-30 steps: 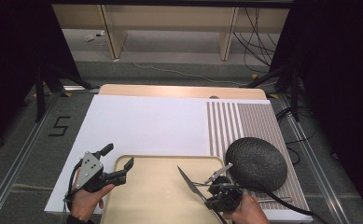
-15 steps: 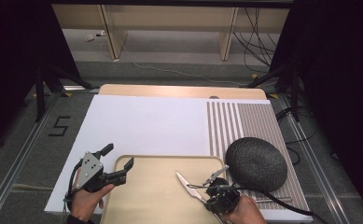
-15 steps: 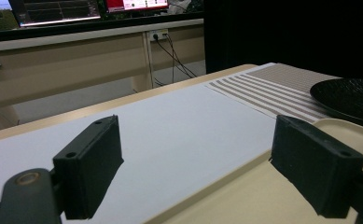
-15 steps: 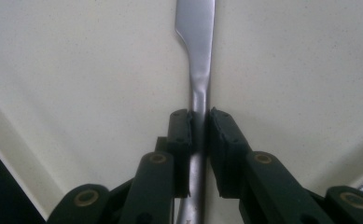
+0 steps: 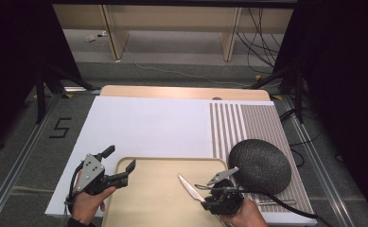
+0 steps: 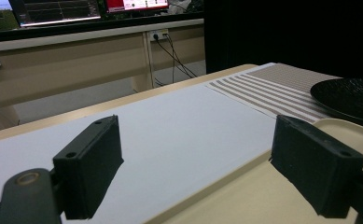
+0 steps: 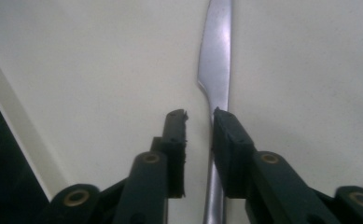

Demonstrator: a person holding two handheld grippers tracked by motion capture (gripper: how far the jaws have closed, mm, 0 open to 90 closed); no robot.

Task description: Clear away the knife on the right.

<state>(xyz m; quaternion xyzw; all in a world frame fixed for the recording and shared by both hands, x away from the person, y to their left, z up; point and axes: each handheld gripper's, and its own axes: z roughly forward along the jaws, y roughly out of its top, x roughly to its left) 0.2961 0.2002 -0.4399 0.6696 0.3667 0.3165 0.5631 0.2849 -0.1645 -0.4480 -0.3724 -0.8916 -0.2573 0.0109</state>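
High view: the right gripper point(image 5: 209, 190), held in the person's right hand point(image 5: 243, 215), is lying low over the beige tray point(image 5: 158, 208) near its right edge; a table knife point(image 5: 191, 187) is extending from between its jaws, blade pointing up and to the left across the tray surface; the black textured plate point(image 5: 259, 165) is sitting just beside this gripper, on the striped placemat point(image 5: 252, 123) to the right of the tray. Right gripper view: the jaws are standing narrowly apart with the knife point(image 7: 215, 70) handle running between them; the handle is lying against the right-hand pad point(image 7: 228, 135), while a slim gap is showing at the other pad, so the jaws are drawn in on the knife; the blade is reaching forward over the pale tray point(image 7: 90, 60). High view again: the left gripper point(image 5: 120, 166), in the left hand point(image 5: 88, 203), is hovering at the tray's upper left corner, jaws spread wide and holding nothing. Left gripper view: the two black pads point(image 6: 93, 161) are standing well apart, the white sheet point(image 6: 170, 126) and the tray rim point(image 6: 226, 182) lying between them; the plate point(image 6: 352, 95) is appearing at the far right.
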